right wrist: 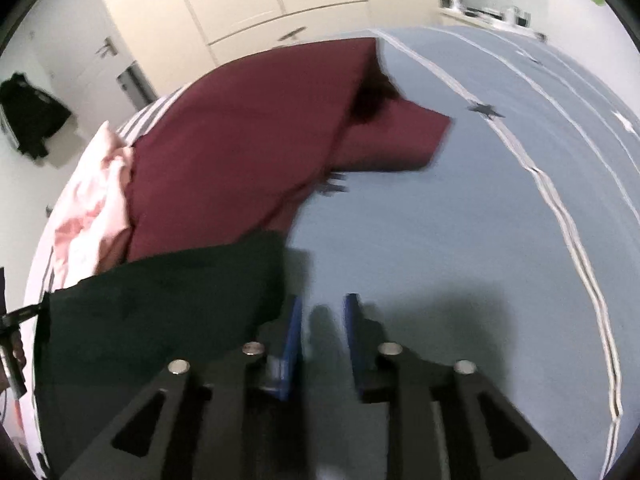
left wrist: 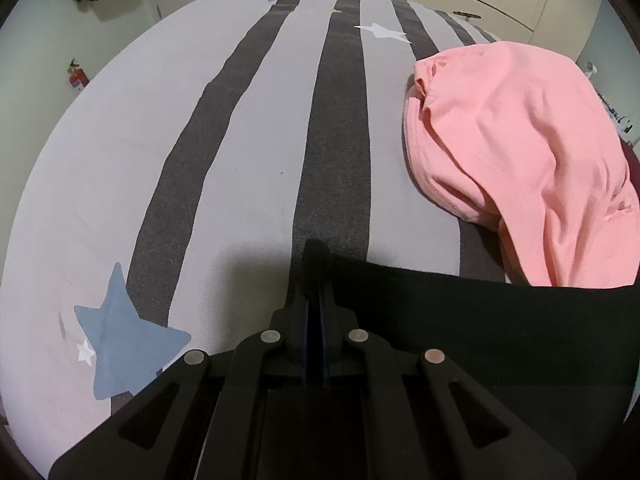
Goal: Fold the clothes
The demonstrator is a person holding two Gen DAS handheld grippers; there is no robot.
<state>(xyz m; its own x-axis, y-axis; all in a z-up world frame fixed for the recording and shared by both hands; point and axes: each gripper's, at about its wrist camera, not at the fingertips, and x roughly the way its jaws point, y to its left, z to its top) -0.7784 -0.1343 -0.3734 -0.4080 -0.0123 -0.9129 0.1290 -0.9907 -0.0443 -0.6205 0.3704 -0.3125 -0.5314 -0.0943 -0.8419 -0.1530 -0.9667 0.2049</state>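
The left claw (left wrist: 316, 276) was pressed together on a corner of the black garment (left wrist: 480, 320), which stretched away to its right across the bed (left wrist: 248, 128). The right claw (right wrist: 322, 320) stood spread, nothing between its blue pads (right wrist: 294, 332); the black garment's (right wrist: 160, 300) other edge lay just beside its left finger, apparently free. Beyond lay a pink garment (left wrist: 520, 140) in a loose heap and a maroon garment (right wrist: 240, 140), both touching or near the black one.

Risk, as judged: with only one corner pinched, any pull by the left claw would drag the cloth askew and bunch it against the pink heap. The right-wrist view was blurred, so exact contact there could not be confirmed.
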